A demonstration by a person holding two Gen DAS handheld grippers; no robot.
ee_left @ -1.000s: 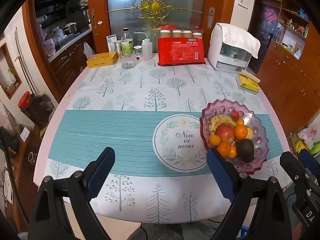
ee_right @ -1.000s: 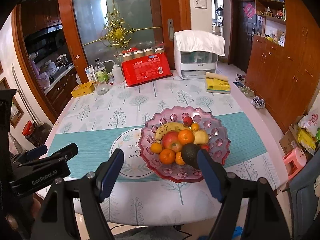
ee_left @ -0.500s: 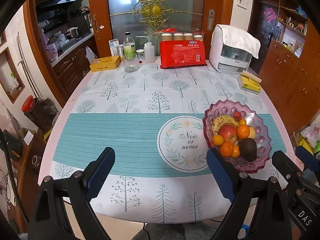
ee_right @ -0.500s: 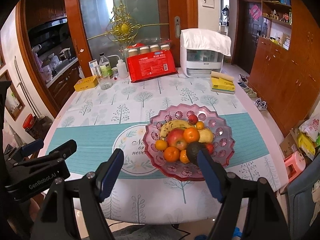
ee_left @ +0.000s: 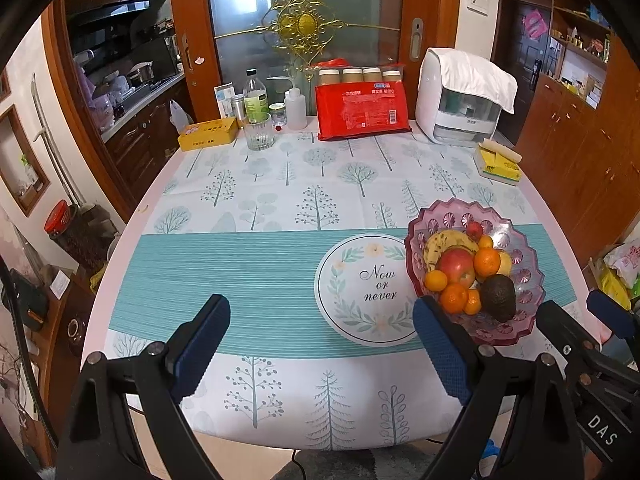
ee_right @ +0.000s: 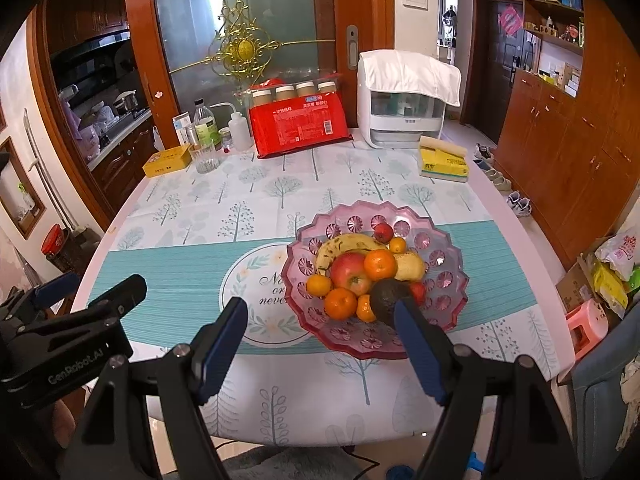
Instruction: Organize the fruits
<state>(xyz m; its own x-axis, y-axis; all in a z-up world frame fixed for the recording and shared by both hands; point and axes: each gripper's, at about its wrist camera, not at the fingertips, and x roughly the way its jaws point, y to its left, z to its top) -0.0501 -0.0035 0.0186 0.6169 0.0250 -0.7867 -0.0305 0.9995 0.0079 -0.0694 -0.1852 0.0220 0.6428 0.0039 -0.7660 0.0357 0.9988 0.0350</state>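
Observation:
A pink glass fruit bowl [ee_right: 444,248] stands on the table's near right part; it also shows in the left wrist view [ee_left: 528,256]. It holds a banana [ee_right: 348,245], a red apple [ee_right: 351,273], several oranges [ee_right: 380,265], a dark avocado [ee_right: 389,295] and small red fruits. My right gripper [ee_right: 320,320] is open and empty, just in front of the bowl, above the table's near edge. My left gripper [ee_left: 322,320] is open and empty, left of the bowl over the teal stripe.
A round "Now or never" print [ee_left: 370,288] lies left of the bowl. At the back stand a red package [ee_left: 362,112], bottles and a glass [ee_left: 259,132], a yellow tin [ee_left: 208,134], a white appliance [ee_left: 464,96] and a yellow tissue pack [ee_left: 498,162].
Both grippers have drawn back and risen a little, so more of the table's near edge shows. Both stay open and empty. The fruit has not moved.

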